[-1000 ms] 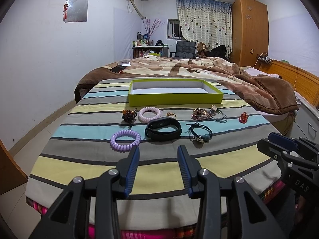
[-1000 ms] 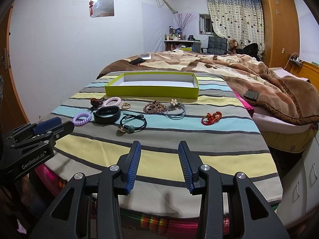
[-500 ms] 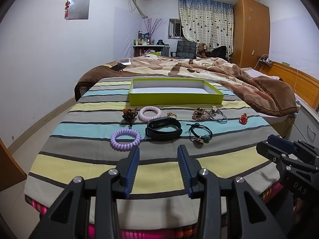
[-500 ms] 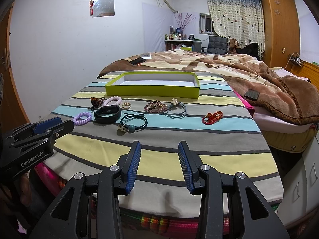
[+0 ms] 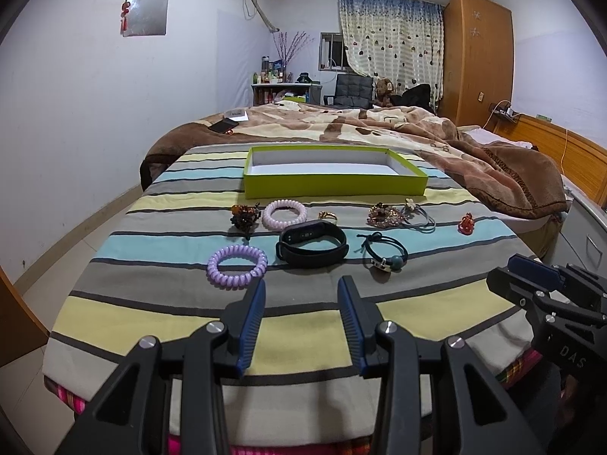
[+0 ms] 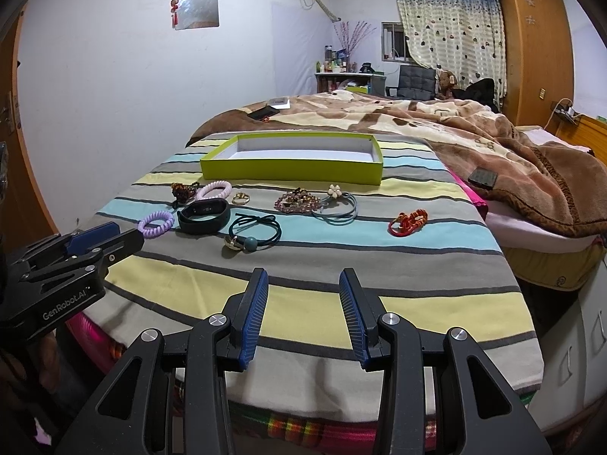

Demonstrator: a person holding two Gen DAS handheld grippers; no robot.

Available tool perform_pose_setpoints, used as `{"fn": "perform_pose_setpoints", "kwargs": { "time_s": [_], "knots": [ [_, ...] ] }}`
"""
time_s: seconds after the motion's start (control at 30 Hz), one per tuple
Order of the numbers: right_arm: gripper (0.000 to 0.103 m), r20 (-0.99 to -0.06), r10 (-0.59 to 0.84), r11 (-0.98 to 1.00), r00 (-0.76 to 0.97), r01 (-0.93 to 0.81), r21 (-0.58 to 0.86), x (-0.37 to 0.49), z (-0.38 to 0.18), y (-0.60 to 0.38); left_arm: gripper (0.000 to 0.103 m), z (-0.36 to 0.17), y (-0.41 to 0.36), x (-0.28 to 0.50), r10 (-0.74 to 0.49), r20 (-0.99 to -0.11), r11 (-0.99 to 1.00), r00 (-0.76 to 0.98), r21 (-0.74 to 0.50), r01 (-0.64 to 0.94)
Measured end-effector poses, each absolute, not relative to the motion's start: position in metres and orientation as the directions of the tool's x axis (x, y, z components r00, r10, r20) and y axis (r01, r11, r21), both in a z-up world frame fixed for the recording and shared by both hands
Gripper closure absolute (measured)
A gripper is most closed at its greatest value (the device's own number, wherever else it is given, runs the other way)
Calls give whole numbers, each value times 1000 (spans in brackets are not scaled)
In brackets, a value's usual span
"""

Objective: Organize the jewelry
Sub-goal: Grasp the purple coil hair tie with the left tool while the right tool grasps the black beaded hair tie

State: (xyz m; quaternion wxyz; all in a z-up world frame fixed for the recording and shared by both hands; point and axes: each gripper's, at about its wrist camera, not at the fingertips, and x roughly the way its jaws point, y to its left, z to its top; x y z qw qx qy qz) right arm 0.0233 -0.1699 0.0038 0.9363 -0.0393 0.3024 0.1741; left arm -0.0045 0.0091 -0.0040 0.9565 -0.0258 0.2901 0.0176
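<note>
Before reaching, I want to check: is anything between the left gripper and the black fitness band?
Nothing visible. Only bare striped cloth lies between the open left gripper and the black fitness band.

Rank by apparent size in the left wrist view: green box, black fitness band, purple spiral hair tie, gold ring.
1. Green box, largest though farthest.
2. Black fitness band.
3. Purple spiral hair tie, slightly smaller than the band and nearer the camera, so unsure.
4. Gold ring, clearly smallest.

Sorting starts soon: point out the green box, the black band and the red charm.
green box (image 5: 334, 185), left wrist view, on its front wall.
black band (image 5: 312, 244), left wrist view, on its near strap.
red charm (image 6: 408, 222), right wrist view, on its middle.
</note>
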Motion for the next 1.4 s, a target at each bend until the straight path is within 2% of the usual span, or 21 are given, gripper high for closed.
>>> {"fn": "perform_pose_setpoints", "kwargs": {
  "time_s": [0.57, 0.97, 1.03, 1.17, 1.27, 1.33, 1.4],
  "knots": [
    [63, -648, 373, 910, 664, -396, 119, 83, 3, -141, 62, -12, 59, 44, 113, -641, 984, 759, -35, -176],
    [63, -759, 339, 915, 556, -381, 130, 127, -17, -116, 62, -29, 78, 71, 108, -737, 976, 667, -50, -214],
    [68, -775, 322, 918, 544, -380, 115, 132, -20, -114, 62, -30, 78, 75, 111, -745, 976, 657, -44, -215],
    [85, -792, 269, 924, 548, -378, 52, 135, -23, -106, 63, -31, 75, 80, 122, -751, 976, 649, -26, -214],
    [100, -794, 241, 922, 559, -388, 7, 133, -23, -102, 72, -32, 71, 82, 144, -750, 978, 646, 7, -211],
    [101, -794, 236, 919, 561, -393, -5, 132, -23, -101, 89, -31, 70, 82, 143, -749, 980, 646, 15, -200],
    [101, -791, 246, 918, 560, -397, 5, 131, -22, -103, 92, -31, 70, 82, 142, -749, 981, 647, 17, -195]
  ]
}}
